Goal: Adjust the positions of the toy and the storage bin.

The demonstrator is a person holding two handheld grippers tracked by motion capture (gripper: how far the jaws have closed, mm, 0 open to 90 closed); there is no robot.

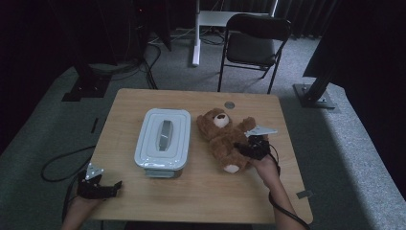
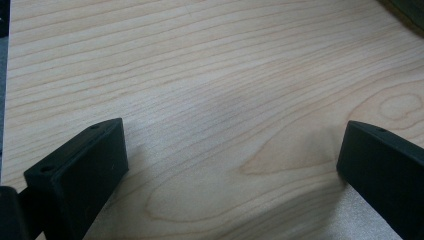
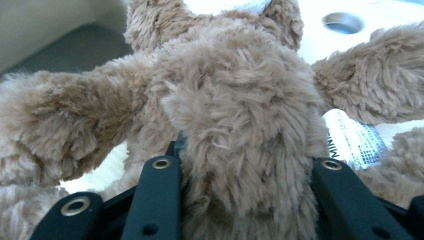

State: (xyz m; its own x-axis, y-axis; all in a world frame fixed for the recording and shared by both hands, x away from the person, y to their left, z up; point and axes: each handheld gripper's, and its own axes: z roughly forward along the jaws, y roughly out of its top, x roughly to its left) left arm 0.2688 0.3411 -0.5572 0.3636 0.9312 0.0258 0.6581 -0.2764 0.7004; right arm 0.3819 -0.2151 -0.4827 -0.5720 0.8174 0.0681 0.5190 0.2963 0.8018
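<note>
A brown teddy bear lies on its back at the right of the wooden table, head toward the far edge. My right gripper comes in from the bear's right side and is shut on its body. In the right gripper view the two black jaws squeeze the brown fur between them, and a white label shows at the right. My left gripper rests at the table's near left corner, open. Bare wood lies between its jaws.
A pale grey lidded box with a handle on top stands left of the bear. A round grommet sits near the far edge. Beyond the table a folding chair stands on grey carpet, and cables run across the floor at the left.
</note>
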